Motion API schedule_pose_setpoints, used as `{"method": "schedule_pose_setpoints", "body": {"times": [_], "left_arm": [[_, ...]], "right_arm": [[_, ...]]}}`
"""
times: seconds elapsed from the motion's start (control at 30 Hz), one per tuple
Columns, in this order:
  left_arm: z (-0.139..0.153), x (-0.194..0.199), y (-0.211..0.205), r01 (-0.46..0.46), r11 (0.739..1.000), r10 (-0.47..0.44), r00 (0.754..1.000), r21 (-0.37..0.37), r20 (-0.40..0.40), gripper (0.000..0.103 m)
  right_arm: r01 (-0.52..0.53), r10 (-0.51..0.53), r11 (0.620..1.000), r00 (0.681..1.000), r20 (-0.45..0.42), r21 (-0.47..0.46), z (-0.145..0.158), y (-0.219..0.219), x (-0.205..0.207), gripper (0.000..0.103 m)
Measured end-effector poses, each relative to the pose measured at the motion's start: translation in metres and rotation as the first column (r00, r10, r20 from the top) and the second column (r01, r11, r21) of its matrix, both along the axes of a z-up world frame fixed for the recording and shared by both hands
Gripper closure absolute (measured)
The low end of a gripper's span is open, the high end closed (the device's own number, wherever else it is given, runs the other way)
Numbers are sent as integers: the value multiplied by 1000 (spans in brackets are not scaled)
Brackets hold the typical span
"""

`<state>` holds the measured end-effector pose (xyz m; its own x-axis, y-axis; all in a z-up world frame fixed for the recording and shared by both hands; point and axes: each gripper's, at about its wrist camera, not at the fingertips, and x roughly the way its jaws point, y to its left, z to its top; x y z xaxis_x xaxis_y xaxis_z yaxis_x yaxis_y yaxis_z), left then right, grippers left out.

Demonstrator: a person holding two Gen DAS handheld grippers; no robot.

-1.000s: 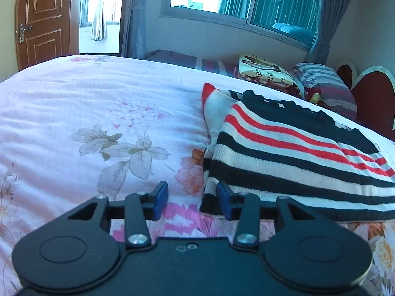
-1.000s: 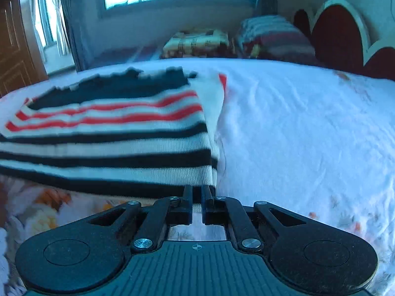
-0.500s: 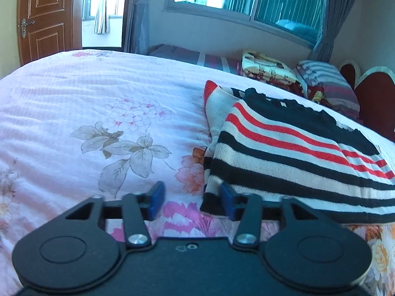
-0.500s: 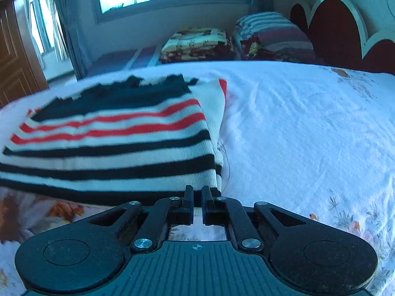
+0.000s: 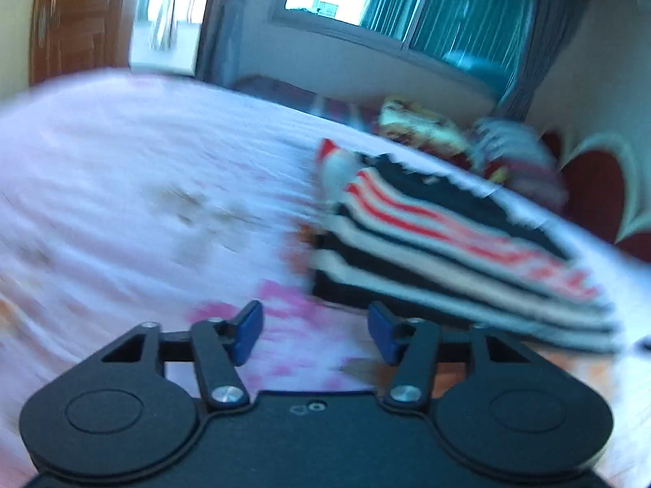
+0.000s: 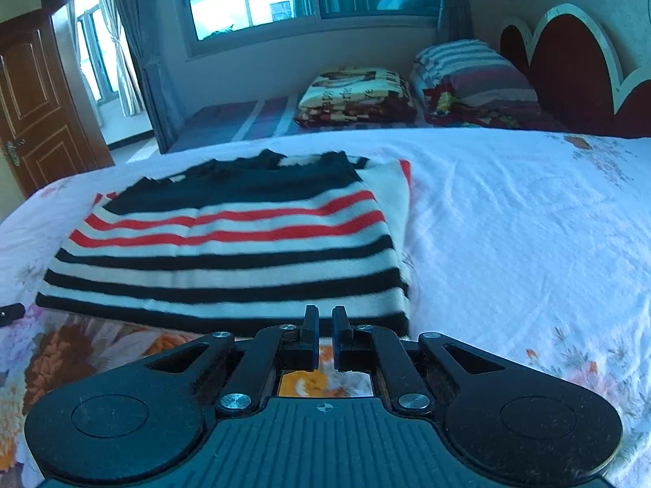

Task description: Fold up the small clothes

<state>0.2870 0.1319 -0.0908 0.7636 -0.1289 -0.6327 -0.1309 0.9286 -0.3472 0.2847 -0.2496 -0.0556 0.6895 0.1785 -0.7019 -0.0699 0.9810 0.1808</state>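
Note:
A folded knit sweater with black, white and red stripes (image 6: 240, 252) lies flat on the bed. In the right wrist view my right gripper (image 6: 324, 335) is shut and empty, just in front of the sweater's near hem. In the blurred left wrist view the sweater (image 5: 447, 244) lies to the right, and my left gripper (image 5: 315, 331) is open and empty, a little short of the sweater's near left corner.
The bed has a white and pink floral cover (image 6: 508, 223). Folded blankets and a striped pillow (image 6: 468, 77) lie by the red headboard (image 6: 569, 61). A wooden door (image 6: 36, 110) stands at the left. The tip of the other gripper (image 6: 10, 311) shows at the left edge.
Both grippers have pulled back and up from the sweater's hem. The left wrist view is now blurred by motion, and the left jaws stand wider apart.

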Motion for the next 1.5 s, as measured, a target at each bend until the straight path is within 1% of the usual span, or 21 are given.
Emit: {"method": "schedule_pose_setpoints", "body": {"times": [0.03, 0.1, 0.17, 0.2, 0.3, 0.4, 0.5, 0.6, 0.67, 0.73, 0.8, 0.87, 0.9, 0.93, 1.03, 1.1, 1.13, 1.23, 1.3, 1.43, 1.5], "left_arm": [[-4, 1, 2, -10, 996, 10, 1000, -91, 0, 53], [-19, 8, 5, -52, 965, 49, 999, -257, -19, 53], [-35, 17, 5, -93, 922, 81, 996, -375, -46, 53], [-41, 20, 5, -109, 905, 102, 994, -411, -40, 53], [-48, 36, 4, -131, 882, 141, 990, -452, -13, 53], [-56, 55, 7, -157, 848, 181, 983, -506, -1, 55], [-62, 73, 8, -188, 827, 219, 976, -530, -4, 65], [-63, 94, 5, -210, 816, 225, 974, -539, -39, 86], [-57, 98, 6, -199, 803, 226, 974, -562, -21, 89], [-43, 92, 6, -130, 819, 201, 977, -559, 67, 90], [-43, 83, 7, -104, 823, 192, 976, -558, 100, 90], [-58, 82, 8, -141, 834, 195, 980, -533, 45, 90], [-69, 83, 10, -170, 824, 201, 980, -540, -3, 90], [-75, 81, 12, -172, 805, 210, 978, -568, 1, 90], [-71, 82, 12, -154, 820, 197, 980, -552, 19, 90], [-72, 81, 14, -151, 809, 197, 980, -569, 19, 90], [-71, 80, 14, -147, 810, 194, 981, -567, 23, 90], [-58, 79, 12, -116, 830, 176, 982, -545, 60, 90], [-42, 81, 5, -81, 852, 153, 984, -517, 97, 90], [1, 87, -25, 22, 906, 56, 984, -423, 172, 90], [23, 94, -48, 77, 930, -5, 980, -360, 198, 90]], "right_arm": [[-1, 1, 1000, 1000, 11, 13, 2, 3, 3, 98], [-23, 21, 998, 999, 29, 66, 7, 10, 13, 98], [-54, 48, 991, 998, 48, 126, 12, 19, 25, 98], [-66, 58, 989, 996, 63, 133, 14, 25, 30, 98], [-110, 100, 984, 992, 75, 138, 17, 45, 50, 98], [-145, 138, 980, 989, 59, 135, 8, 65, 71, 98], [-167, 164, 978, 986, 35, 129, -8, 81, 92, 98], [-178, 179, 976, 984, 9, 129, -26, 94, 108, 98], [-178, 179, 976, 984, 5, 129, -32, 100, 116, 98], [-184, 183, 973, 983, 22, 138, -34, 103, 118, 98], [-195, 192, 970, 981, 30, 148, -38, 107, 123, 98], [-207, 210, 967, 978, -5, 148, -52, 111, 130, 98], [-200, 207, 971, 977, -41, 130, -62, 113, 135, 100], [-194, 199, 971, 980, -22, 142, -64, 111, 135, 100], [-187, 194, 970, 981, -32, 154, -65, 108, 138, 101], [-184, 192, 968, 981, -30, 170, -67, 105, 138, 101], [-181, 189, 967, 981, -32, 177, -67, 104, 139, 101], [-174, 183, 967, 983, -33, 186, -67, 102, 139, 102], [-166, 176, 967, 984, -33, 191, -67, 101, 139, 103], [-145, 158, 963, 987, -39, 227, -67, 96, 138, 103], [-99, 113, 958, 993, -36, 269, -61, 85, 135, 103]]}}
